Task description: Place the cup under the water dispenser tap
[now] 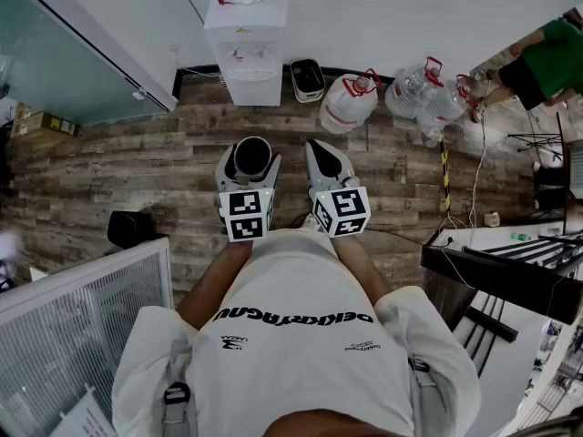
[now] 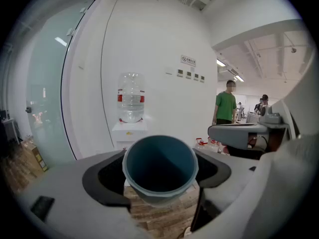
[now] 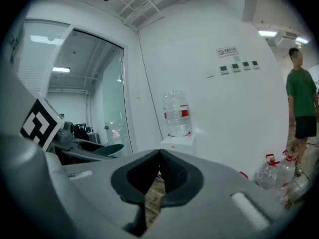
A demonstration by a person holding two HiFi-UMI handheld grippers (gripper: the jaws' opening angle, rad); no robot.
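A grey-blue cup (image 2: 159, 167) sits upright and empty between the jaws of my left gripper (image 2: 160, 176), which is shut on its sides; in the head view the cup (image 1: 252, 158) shows from above in that gripper (image 1: 248, 164). My right gripper (image 1: 324, 160) hangs beside it, shut with nothing in it, its tips meeting in the right gripper view (image 3: 158, 159). The white water dispenser (image 1: 246, 44) with a clear bottle on top stands against the wall straight ahead, some way beyond both grippers, and also shows as the dispenser (image 2: 130, 128) and the dispenser (image 3: 178, 139).
Several large water bottles (image 1: 348, 101) lie on the wooden floor right of the dispenser, next to a small grey bin (image 1: 307, 79). A glass partition (image 1: 64, 71) runs along the left. A person in a green shirt (image 2: 226, 106) stands at the right. A black table (image 1: 510, 276) is near right.
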